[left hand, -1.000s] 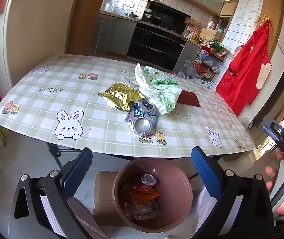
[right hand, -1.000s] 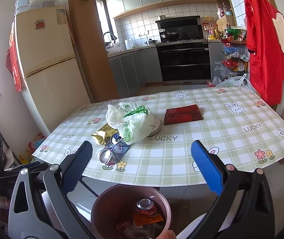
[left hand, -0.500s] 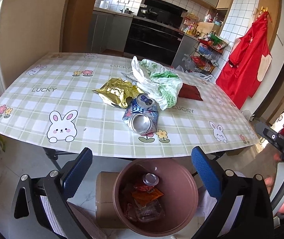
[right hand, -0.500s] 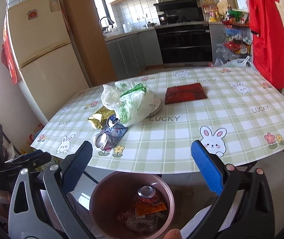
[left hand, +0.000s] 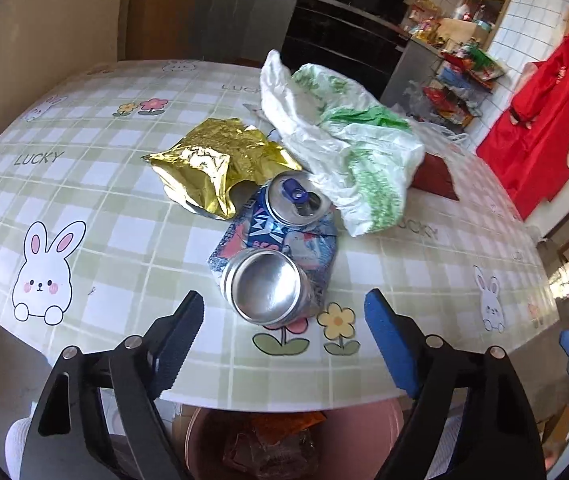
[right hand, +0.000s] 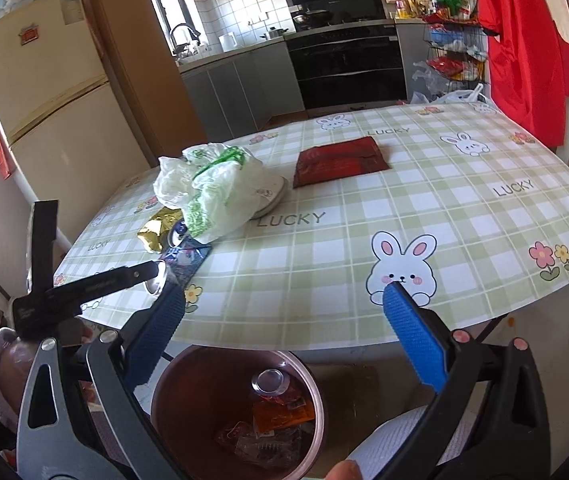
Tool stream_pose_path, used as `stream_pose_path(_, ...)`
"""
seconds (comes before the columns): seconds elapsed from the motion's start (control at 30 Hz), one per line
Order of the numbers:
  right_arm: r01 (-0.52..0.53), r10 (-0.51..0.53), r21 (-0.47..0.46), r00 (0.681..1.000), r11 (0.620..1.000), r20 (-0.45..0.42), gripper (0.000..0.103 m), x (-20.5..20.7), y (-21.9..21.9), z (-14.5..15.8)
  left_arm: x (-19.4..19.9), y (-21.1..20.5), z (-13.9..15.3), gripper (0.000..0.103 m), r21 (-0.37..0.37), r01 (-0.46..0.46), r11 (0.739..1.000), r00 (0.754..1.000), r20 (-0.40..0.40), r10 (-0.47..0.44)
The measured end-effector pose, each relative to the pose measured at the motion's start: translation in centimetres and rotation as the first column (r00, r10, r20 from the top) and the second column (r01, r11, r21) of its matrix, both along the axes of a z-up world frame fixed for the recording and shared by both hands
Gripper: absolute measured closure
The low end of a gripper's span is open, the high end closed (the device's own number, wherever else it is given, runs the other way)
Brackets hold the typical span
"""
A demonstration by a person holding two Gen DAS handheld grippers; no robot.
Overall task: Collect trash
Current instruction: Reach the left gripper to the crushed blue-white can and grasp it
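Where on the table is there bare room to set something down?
The table's right side, from the red packet to the near edge, is bare. So is the left near the gold wrapper. Crowded: can, wrapper and plastic bag touch mid-table.

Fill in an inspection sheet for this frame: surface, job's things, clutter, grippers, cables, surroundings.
Surface: table under checked bunny cloth.
Job's things: crushed can, gold wrapper, plastic bag, red packet on the table; bin below its edge holds a can and wrappers.
Clutter: nothing seen.
Grippers: left gripper closing, can just ahead, pads not touching; right gripper open, empty.
Cables: nothing seen.
Surroundings: fridge, oven, red apron.
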State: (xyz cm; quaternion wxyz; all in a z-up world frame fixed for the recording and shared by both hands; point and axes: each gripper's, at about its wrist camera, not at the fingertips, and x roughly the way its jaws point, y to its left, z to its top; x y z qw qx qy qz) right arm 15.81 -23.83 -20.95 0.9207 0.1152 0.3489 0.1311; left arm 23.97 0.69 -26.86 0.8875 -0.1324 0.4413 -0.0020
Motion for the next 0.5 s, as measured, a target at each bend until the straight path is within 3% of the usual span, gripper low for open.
stream_pose_path(0.13,0.027,-0.027,0.001,1.000,1.000,-0.002,0.005,0.3,-1.1,-0.6,2.0,0.5,-1.7,0.032,-0.021,-0.120,0.993,0.991,-0.070,0.118)
stream_pose_path(0.33,0.051,-0.050,0.014,0.998,0.999,-0.024,0.005,0.8,-2.3,-1.4,2.9,-0.3,-2.3,0.032,0.028,-0.150,0.988,0.986,-0.076,0.151)
stream_pose_path(0.5,0.048,-0.048,0.008,0.999,0.999,-0.014,0.005,0.8,-2.3,-1.1,3.1,-1.4,-2.6,0.032,0.132,-0.143,0.981,0.987,-0.058,0.152)
